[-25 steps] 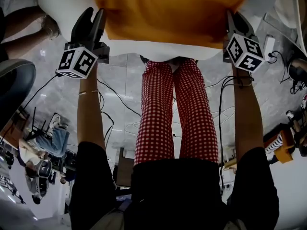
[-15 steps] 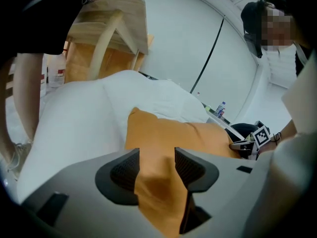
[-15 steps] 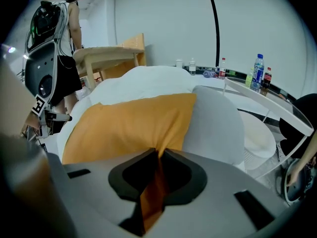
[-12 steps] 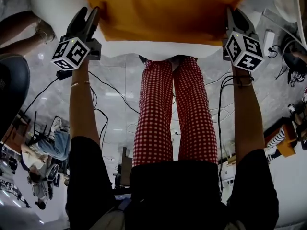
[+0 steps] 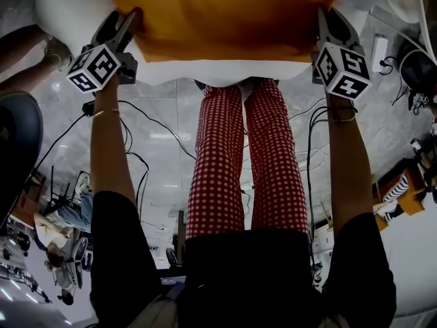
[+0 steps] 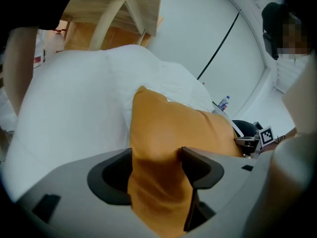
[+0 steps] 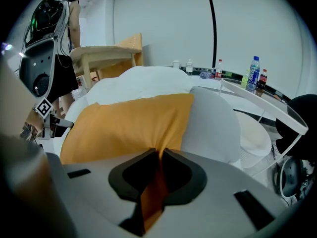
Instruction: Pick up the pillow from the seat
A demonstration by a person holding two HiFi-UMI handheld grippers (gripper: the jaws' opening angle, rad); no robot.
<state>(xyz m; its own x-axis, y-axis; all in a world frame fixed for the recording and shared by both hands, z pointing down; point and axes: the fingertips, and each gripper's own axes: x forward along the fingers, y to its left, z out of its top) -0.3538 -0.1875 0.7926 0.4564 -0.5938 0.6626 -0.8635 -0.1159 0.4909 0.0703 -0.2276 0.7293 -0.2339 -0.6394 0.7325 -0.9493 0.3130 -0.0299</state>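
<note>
The orange pillow (image 5: 225, 12) lies across a white cushioned seat (image 5: 75, 5) at the top of the head view. My left gripper (image 5: 121, 22) is at the pillow's left corner. In the left gripper view its jaws are opening, and the loose orange pillow (image 6: 168, 133) corner hangs between them without being pinched by the left gripper (image 6: 156, 157). My right gripper (image 5: 331, 22) is at the pillow's right corner. In the right gripper view the right gripper (image 7: 159, 155) is shut on a thin fold of the pillow (image 7: 129, 123).
The person's red checked legs (image 5: 246, 162) stand below the seat's front edge. Cables (image 5: 157, 125) run over the tiled floor. A dark chair (image 5: 17, 135) is at the left. Bottles (image 7: 254, 73) stand on a white table; a wooden table (image 7: 106, 51) stands behind the seat.
The left gripper has shifted left and slightly up along the pillow's corner, and its jaws have spread wider. The right gripper keeps its hold and has barely moved.
</note>
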